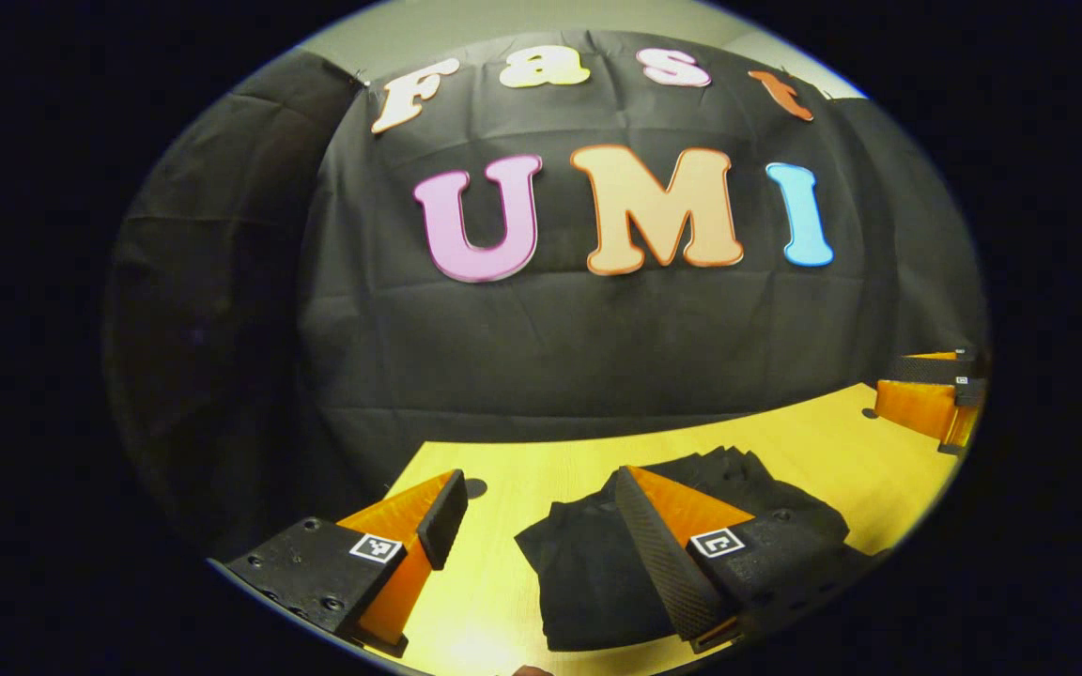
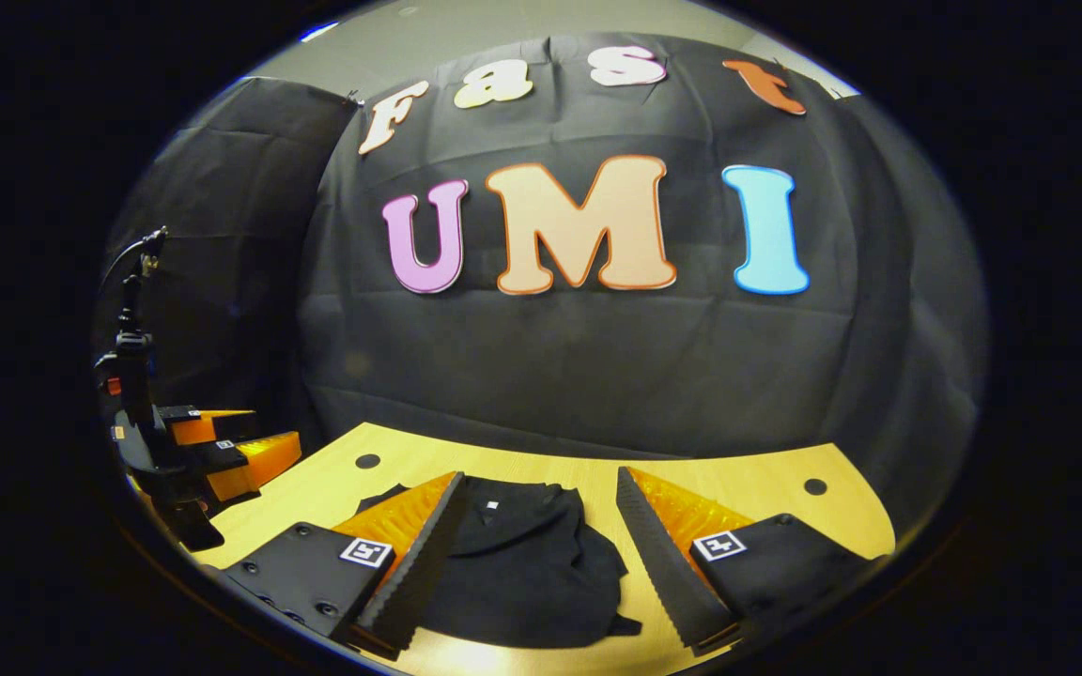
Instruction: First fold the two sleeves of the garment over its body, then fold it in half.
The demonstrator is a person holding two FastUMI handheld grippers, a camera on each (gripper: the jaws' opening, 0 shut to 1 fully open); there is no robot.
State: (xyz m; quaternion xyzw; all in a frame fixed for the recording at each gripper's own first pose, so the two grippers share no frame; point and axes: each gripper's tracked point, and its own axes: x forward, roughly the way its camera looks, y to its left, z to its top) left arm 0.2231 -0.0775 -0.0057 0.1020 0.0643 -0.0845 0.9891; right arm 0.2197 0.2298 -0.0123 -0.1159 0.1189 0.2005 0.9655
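Observation:
The black garment [image 1: 588, 563] lies in a compact, rumpled bundle on the wooden table [image 1: 785, 441]. In the left gripper view my left gripper [image 1: 539, 479] is open above the table's left part; the bundle sits under and behind its right finger, with nothing between the fingers. The right gripper [image 1: 931, 394] shows at the far right, off the cloth. In the right gripper view my right gripper [image 2: 539, 477] is open and hovers over the garment [image 2: 522, 554], which lies between and below its fingers. The left gripper [image 2: 222, 451] is at the far left, jaws apart.
The table [image 2: 738, 479] ends at the black cloth wall behind. Small round holes [image 2: 815, 486] mark its back corners. A dark mount with a cable [image 2: 132, 310] rises above the left gripper. Bare wood surrounds the bundle on all sides.

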